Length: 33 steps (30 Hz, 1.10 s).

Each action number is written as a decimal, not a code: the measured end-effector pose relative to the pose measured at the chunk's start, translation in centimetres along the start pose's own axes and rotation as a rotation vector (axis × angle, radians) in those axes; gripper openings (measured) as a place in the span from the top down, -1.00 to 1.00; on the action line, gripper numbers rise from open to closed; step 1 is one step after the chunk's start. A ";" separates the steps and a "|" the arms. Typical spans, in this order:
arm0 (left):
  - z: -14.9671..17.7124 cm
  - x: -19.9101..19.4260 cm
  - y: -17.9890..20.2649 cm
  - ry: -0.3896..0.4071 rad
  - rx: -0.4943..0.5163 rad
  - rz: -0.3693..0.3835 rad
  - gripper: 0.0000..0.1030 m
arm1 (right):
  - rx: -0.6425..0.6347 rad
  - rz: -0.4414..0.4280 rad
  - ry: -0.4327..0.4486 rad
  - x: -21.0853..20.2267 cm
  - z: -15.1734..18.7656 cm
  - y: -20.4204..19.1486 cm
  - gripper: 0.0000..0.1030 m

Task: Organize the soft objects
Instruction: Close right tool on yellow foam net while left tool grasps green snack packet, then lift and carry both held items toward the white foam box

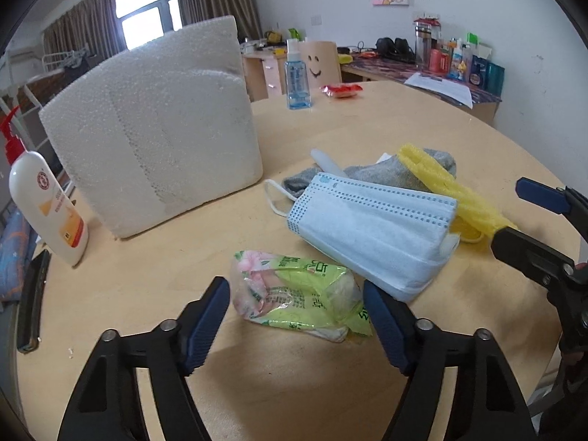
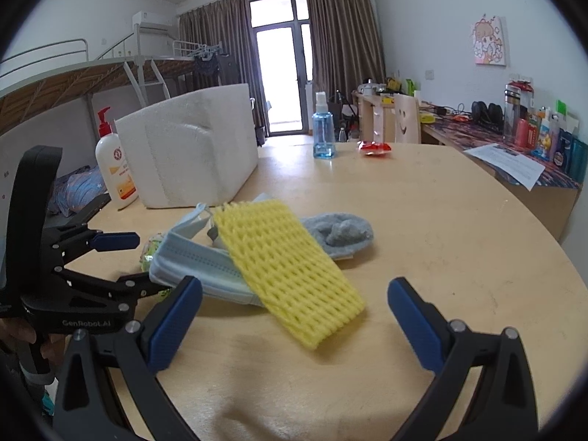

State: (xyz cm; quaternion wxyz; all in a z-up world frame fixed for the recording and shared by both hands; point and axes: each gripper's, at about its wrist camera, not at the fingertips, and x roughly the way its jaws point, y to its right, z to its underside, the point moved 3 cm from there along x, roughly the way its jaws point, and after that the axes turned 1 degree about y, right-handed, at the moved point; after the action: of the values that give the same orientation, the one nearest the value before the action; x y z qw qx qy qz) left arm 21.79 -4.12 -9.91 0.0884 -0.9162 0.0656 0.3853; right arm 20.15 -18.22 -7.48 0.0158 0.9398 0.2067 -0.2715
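Observation:
A pile of soft things lies on the round wooden table (image 1: 349,121). A green tissue pack (image 1: 297,294) sits nearest, between the fingers of my open left gripper (image 1: 296,316). A blue face mask (image 1: 371,228) leans on a yellow foam net (image 1: 455,191) and a grey sock (image 1: 389,172). In the right wrist view my open right gripper (image 2: 294,316) straddles the near end of the yellow foam net (image 2: 286,268), with the mask (image 2: 198,261) and sock (image 2: 341,235) behind. Neither gripper touches anything.
A white foam box (image 1: 154,136) stands behind the pile at left. A lotion pump bottle (image 1: 47,202) is at the table's left edge. A blue spray bottle (image 1: 297,77) and a red packet (image 1: 341,90) sit at the far side. A cluttered desk (image 1: 441,73) lies beyond.

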 end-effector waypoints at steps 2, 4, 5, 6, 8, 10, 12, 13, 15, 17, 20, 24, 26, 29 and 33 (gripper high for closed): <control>-0.1 0.3 0.0 -0.009 0.000 0.000 -0.30 | -0.006 0.004 -0.015 0.4 -0.1 0.1 -0.80; -0.1 0.5 0.1 -0.015 0.004 0.001 -0.26 | -0.009 0.002 -0.036 0.9 0.0 0.3 -0.74; 0.0 0.5 0.1 -0.015 0.007 0.007 -0.23 | -0.010 0.003 -0.043 1.0 0.0 0.4 -0.68; 0.0 0.5 0.0 -0.016 0.011 0.009 -0.23 | -0.014 0.005 -0.056 1.4 0.0 0.5 -0.65; 0.0 0.6 -0.1 -0.020 0.016 0.013 -0.20 | -0.020 0.003 -0.071 1.7 -0.1 0.6 -0.56; 0.0 0.5 -0.3 -0.021 0.013 0.023 -0.17 | -0.029 0.007 -0.083 1.9 -0.1 0.7 -0.50; 0.0 0.5 -0.5 -0.023 0.009 0.040 -0.13 | -0.041 0.022 -0.096 2.1 -0.1 0.8 -0.40; 0.0 0.5 -0.6 -0.023 0.007 0.049 -0.12 | -0.045 0.021 -0.107 2.2 0.0 0.8 -0.31; 0.1 0.5 -0.8 -0.023 -0.003 0.065 -0.10 | -0.049 0.024 -0.121 2.4 0.1 1.0 -0.21; 0.2 0.4 -0.9 -0.021 -0.006 0.076 -0.09 | -0.046 0.036 -0.140 2.6 0.3 1.2 -0.11; 0.3 0.3 -0.9 -0.018 -0.004 0.088 -0.03 | -0.039 0.038 -0.151 2.7 0.4 1.5 -0.01; 0.2 0.4 -1.2 -0.015 -0.011 0.108 0.03 | -0.056 0.073 -0.168 2.9 0.4 1.7 0.29; 0.1 0.4 -1.3 -0.010 -0.019 0.119 0.10 | -0.051 0.078 -0.170 2.9 0.4 1.9 0.43; 0.0 0.2 -1.9 -0.001 -0.050 0.139 0.16 | -0.004 0.069 -0.164 2.6 0.3 2.8 0.64; -0.1 -0.6 -1.9 0.027 -0.048 0.149 0.68 | 0.040 0.044 -0.143 1.8 0.0 3.2 0.69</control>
State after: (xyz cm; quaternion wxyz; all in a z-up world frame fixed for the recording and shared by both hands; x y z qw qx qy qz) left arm 21.79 -2.25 -9.24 0.0364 -0.9157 0.1255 0.3800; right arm 22.83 -20.42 -8.70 0.0178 0.9224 0.1790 -0.3418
